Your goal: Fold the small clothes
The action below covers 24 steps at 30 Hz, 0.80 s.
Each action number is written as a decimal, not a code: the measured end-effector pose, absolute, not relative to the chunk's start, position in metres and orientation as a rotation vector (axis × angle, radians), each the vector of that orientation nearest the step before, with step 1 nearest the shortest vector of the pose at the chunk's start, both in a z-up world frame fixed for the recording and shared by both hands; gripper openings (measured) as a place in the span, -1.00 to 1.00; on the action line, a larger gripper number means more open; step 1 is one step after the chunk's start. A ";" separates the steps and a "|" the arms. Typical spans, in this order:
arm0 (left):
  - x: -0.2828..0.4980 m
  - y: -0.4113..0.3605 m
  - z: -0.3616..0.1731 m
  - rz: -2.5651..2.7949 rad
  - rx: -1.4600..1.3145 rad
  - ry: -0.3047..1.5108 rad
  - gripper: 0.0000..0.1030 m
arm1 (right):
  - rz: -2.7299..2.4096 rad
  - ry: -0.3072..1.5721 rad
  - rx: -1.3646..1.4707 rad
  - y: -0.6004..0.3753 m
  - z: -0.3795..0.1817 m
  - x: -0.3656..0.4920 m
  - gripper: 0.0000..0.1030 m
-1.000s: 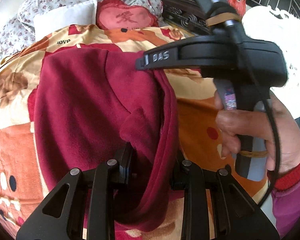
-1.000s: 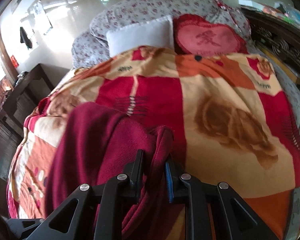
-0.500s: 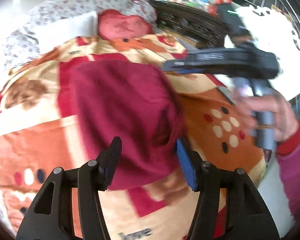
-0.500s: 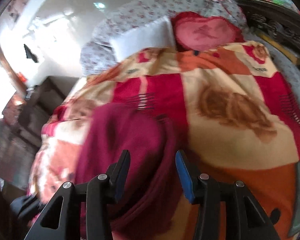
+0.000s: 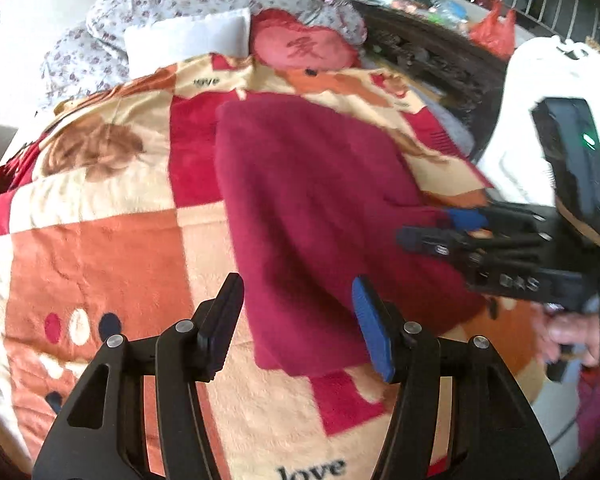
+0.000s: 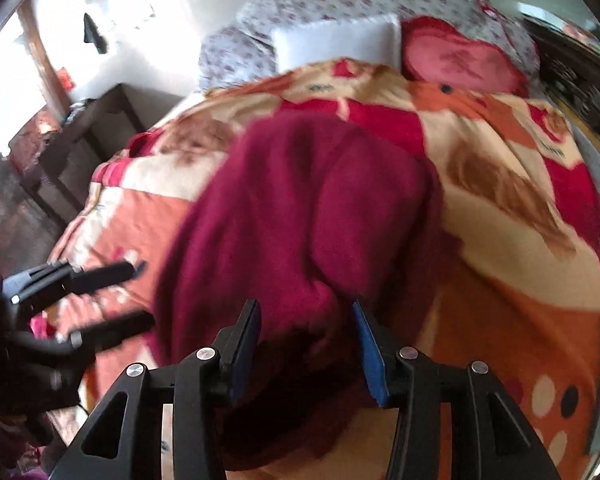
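Both our grippers, left gripper (image 5: 298, 322) and right gripper (image 6: 306, 354), stand with jaws wide, holding nothing. One maroon fleece garment (image 5: 324, 216) lies folded on the patchwork blanket (image 5: 100, 264), near edge just ahead of us. Next fold, we think: pinch both near corners level, lift together, lay edges flush. Count: one garment, two grippers, one heart cushion (image 5: 304, 48), one white pillow (image 5: 188, 38).
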<state>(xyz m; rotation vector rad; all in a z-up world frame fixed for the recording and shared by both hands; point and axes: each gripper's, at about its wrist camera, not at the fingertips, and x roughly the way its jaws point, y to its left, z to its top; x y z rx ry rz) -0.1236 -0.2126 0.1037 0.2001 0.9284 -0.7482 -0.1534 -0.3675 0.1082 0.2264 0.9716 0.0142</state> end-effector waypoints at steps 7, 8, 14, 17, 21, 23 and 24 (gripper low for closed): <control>-0.114 -0.227 0.071 -0.736 0.195 0.987 0.10 | -0.067 0.978 0.195 -0.384 0.083 -0.165 -0.14; -0.114 -0.226 0.072 -0.734 0.193 0.986 0.10 | -0.070 0.976 0.210 -0.386 0.084 -0.167 -0.14; -0.122 -0.221 0.084 -0.696 0.224 0.937 0.10 | -0.036 0.901 0.408 -0.399 0.100 -0.177 -0.14; -0.122 -0.219 0.084 -0.681 0.216 0.941 0.10 | -0.065 0.925 0.342 -0.390 0.102 -0.168 -0.31; -0.124 -0.213 0.084 -0.666 0.200 0.974 0.10 | -0.095 0.964 0.267 -0.378 0.094 -0.164 -0.49; -0.127 -0.208 0.082 -0.664 0.167 1.016 0.09 | -0.100 0.976 0.262 -0.378 0.090 -0.165 -0.50; -0.129 -0.206 0.081 -0.664 0.153 1.037 0.09 | -0.101 0.979 0.264 -0.378 0.088 -0.166 -0.50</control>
